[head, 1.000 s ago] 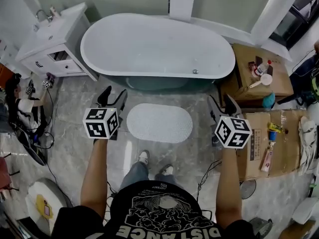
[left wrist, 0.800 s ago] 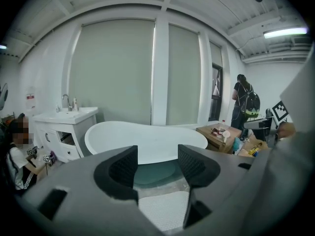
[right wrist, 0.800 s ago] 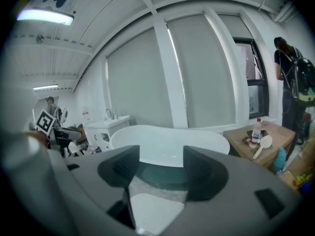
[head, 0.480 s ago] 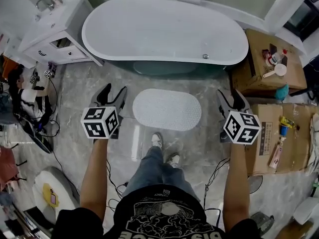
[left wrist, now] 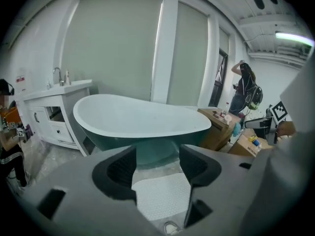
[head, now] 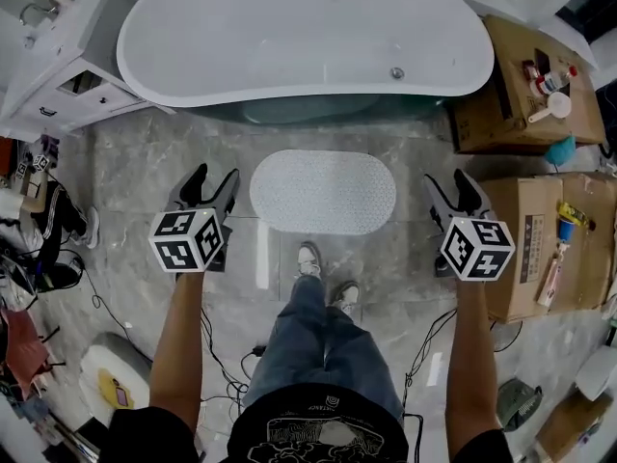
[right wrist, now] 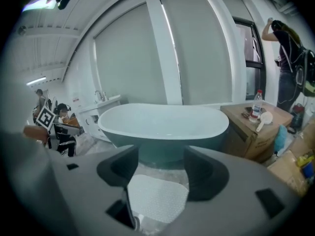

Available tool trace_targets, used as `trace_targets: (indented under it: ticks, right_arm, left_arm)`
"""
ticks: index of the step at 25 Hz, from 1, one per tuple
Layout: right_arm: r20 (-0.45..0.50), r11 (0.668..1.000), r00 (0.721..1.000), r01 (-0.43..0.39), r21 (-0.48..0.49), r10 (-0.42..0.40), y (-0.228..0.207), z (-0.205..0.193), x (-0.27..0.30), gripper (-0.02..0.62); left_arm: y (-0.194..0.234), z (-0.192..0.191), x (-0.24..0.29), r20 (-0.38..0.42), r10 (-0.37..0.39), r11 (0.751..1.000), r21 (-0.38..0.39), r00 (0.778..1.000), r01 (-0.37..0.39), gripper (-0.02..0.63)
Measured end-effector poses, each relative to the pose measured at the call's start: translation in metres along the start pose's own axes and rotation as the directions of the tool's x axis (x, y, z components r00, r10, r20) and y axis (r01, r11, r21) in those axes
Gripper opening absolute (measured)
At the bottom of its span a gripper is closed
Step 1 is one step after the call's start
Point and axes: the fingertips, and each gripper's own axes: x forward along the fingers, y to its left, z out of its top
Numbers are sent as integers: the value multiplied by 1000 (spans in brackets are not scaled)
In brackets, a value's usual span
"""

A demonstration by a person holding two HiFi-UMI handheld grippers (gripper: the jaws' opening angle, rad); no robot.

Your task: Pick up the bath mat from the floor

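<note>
Lowered toward floor [head: 135, 172] since a second ago: left gripper [head: 212, 183] and right gripper [head: 450, 189]; bathtub [head: 308, 27] and mat larger in head view. Jaws of both partly apart, nothing between them, no contact with anything. Bath mat [head: 323, 191] flat on grey tiles, between the two grippers, just before bathtub. Shoes [head: 308, 257] near mat's front edge.

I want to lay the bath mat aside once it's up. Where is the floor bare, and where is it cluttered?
The floor is bare left of the bath mat, up to the vanity, and right of it, up to the cardboard boxes. Crowded: the far left, around a person, and the box tops.
</note>
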Motion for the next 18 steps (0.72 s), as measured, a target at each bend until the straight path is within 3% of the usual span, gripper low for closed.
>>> trace_targets:
  ticks: [10,18]
  right_arm:
    - [-114,999,993,37,26,-33,-4,-83,92,295]
    - [-158,996,987,37,80,-24,-15,-160,141,302]
  left_arm:
    - [51,-85,88,-112,-34,999,-46,993,29,295]
    - [63,-156,141,-159,-53,998,-42,986,47,304]
